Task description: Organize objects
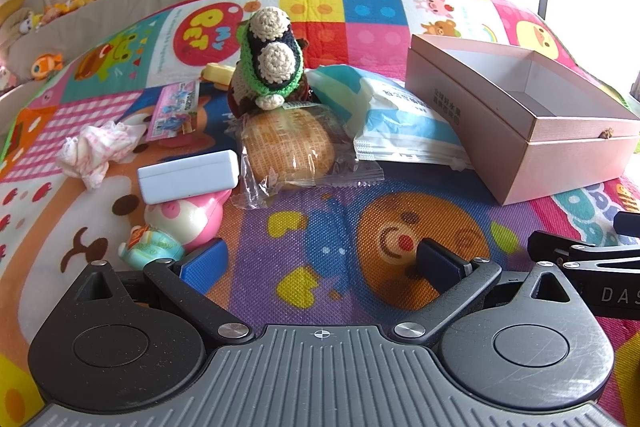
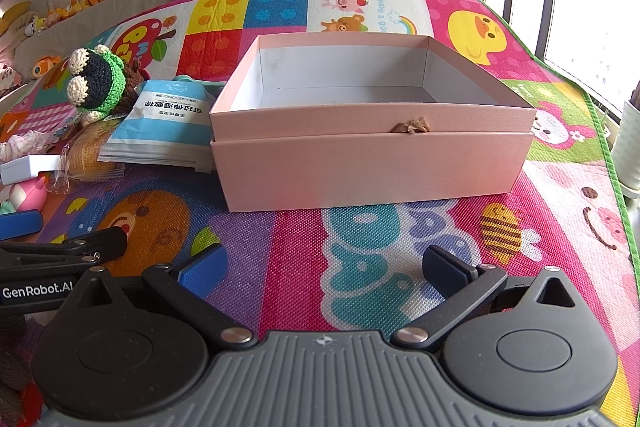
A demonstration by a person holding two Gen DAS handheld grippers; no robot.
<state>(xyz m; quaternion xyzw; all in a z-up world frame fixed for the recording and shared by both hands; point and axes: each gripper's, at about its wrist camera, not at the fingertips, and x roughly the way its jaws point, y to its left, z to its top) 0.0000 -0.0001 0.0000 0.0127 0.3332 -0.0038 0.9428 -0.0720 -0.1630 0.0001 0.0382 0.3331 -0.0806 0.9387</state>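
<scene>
The right gripper point(image 2: 320, 269) is held above the mat point(image 2: 280, 247), jaws spread wide and nothing between them. A pink box point(image 2: 372, 163), lidless, is seen ahead on the mat. A packet point(image 2: 168, 123), crochet toy point(image 2: 98, 83) and wrapped bun point(image 2: 90, 155) are noted left of the box.

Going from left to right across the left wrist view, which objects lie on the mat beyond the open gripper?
Crumpled pink-checked cloth → white rectangular case → wrapped bun → blue-and-white packet → open pink box.
</scene>
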